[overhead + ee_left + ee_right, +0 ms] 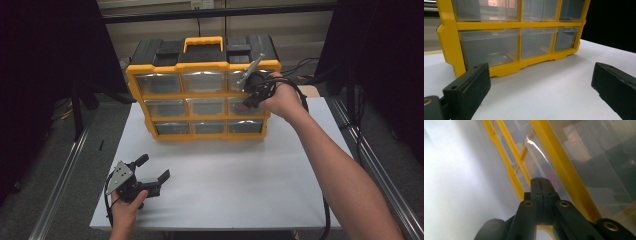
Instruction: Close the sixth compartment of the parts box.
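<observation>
Yellow drawer organizer (204, 95) on white table (225, 170), right gripper (248, 104) jaws pressed together at its middle-right clear drawer (242, 106) — gripping nothing visible, left gripper (151, 171) wide open, empty — resting on table.

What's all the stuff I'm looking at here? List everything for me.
Drawer cabinet: one, yellow frame with black top and yellow handle, standing at the far side of the table.
Drawers: nine, clear plastic, three rows of three in the cabinet front.
Table: one, white top, under everything.
Left gripper: one, black, jaws wide apart, near the table's front left corner, holding nothing.
Right gripper: one, black, jaws closed together at the front of the middle-right drawer.
Forearms: two, coming in from the bottom edge.
</observation>
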Available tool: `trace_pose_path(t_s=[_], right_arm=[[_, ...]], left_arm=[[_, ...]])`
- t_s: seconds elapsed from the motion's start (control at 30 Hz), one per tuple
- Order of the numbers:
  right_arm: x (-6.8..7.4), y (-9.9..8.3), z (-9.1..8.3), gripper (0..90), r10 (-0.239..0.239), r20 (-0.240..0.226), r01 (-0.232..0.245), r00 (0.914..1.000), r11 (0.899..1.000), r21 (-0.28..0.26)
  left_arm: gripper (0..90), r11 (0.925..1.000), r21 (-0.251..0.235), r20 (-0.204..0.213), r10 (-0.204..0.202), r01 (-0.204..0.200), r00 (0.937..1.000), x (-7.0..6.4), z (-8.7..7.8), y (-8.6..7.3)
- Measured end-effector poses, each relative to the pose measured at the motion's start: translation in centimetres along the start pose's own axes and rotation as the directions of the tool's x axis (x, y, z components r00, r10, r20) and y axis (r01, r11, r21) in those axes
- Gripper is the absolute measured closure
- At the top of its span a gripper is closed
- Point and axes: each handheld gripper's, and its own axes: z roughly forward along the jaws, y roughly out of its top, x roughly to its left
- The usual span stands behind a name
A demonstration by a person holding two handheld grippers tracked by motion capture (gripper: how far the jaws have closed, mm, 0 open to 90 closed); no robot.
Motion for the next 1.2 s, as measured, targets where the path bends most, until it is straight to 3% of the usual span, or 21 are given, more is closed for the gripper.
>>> trace_pose_path(t_s=[0.17,0.23,0.47,0.77,1.2], right_arm=[[0.0,-0.2,-0.2,87.2,0.027,-0.013,-0.027,0.9996,1.000,-0.003],[-0.1,-0.4,-0.2,84.4,0.044,-0.040,-0.045,0.9982,0.999,-0.007],[0.2,-0.7,-0.5,71.0,0.100,-0.108,-0.102,0.9891,0.995,-0.020],[0.8,-1.5,-0.6,54.4,0.148,-0.140,-0.152,0.9790,0.988,-0.018],[1.9,-2.6,-0.2,38.8,0.143,-0.170,-0.151,0.9751,0.988,-0.033]], left_arm=[[2.4,1.0000,0.004,0.013,0.001,-0.001,0.9999,0.0,0.0,0.0],[2.4,1.0000,0.006,0.012,0.001,-0.001,0.9999,0.0,0.0,0.0],[2.4,1.0000,0.004,0.008,0.001,-0.001,1.0000,0.0,0.1,0.0],[2.4,0.9999,0.013,0.012,0.009,-0.009,0.9999,0.0,0.1,0.0],[2.4,1.0000,0.009,0.011,0.004,-0.004,0.9999,0.0,0.1,0.0]])
